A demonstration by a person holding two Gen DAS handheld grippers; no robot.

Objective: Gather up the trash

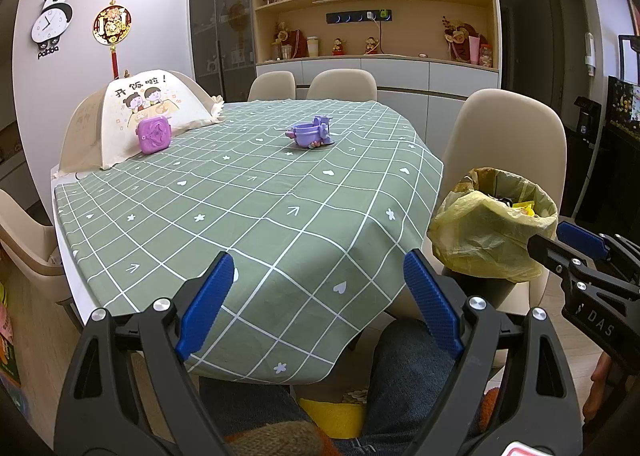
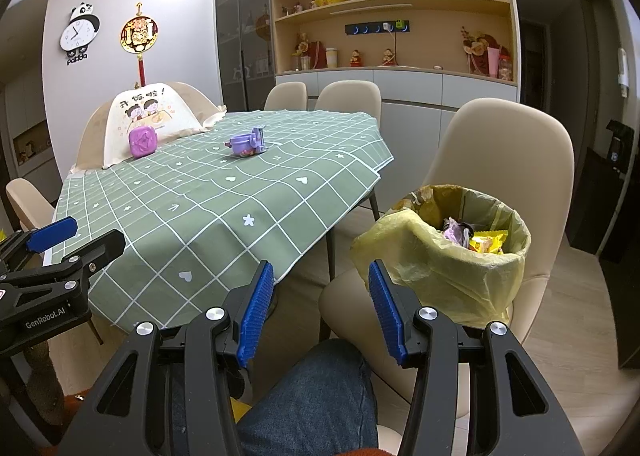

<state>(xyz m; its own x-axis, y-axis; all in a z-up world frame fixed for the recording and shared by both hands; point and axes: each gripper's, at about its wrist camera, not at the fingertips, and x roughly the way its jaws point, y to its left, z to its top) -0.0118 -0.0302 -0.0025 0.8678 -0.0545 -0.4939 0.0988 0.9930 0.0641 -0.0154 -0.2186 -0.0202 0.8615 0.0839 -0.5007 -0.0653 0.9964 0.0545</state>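
A small bin lined with a yellow bag stands on a beige chair to the right of the table; wrappers lie inside it. The bin shows at the right of the left wrist view too. My left gripper hangs open over the near corner of the green checked tablecloth, nothing between its blue pads. My right gripper is open and empty, held in front of the bin over a person's knee. On the table lie a purple toy and a purple box.
A folded food cover stands at the table's far left. Beige chairs ring the table. A person's legs in jeans are below both grippers. Shelves and cabinets fill the back wall.
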